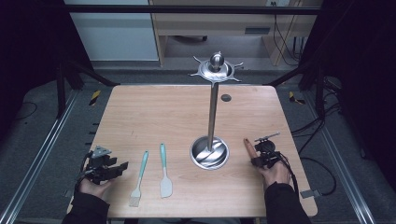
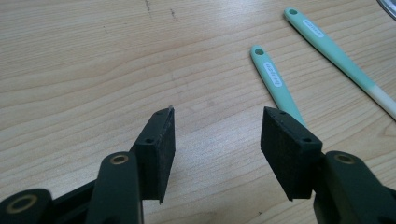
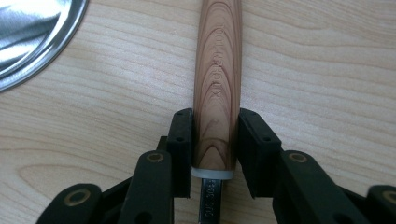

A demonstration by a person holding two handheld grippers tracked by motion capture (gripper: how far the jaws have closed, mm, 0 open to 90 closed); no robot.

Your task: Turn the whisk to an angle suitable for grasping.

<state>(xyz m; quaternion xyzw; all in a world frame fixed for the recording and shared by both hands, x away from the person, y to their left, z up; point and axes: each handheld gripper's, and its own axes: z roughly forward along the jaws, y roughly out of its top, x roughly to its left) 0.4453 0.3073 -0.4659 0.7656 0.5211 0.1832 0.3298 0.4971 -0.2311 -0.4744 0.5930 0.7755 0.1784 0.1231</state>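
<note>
Two grippers sit at the near edge of the wooden table (image 1: 154,107), one in each of the person's hands. The right gripper (image 3: 215,140) has its jaws closed on a wooden handle (image 3: 218,70), a pad pressed to each side just above the pale collar where a metal shank begins. In the high view the handle (image 1: 249,147) pokes out toward the far side from the right gripper (image 1: 261,156), lying just right of the steel base (image 1: 209,153) of a tall utensil stand (image 1: 213,107) at the table's middle.

At the near left, the left gripper (image 2: 217,135) is spread wide and grips nothing; bare wood shows between its pads. Just right of it lie a teal-handled brush (image 1: 139,177) and a teal-handled spatula (image 1: 164,175), side by side, apart from each other and from both grippers.
</note>
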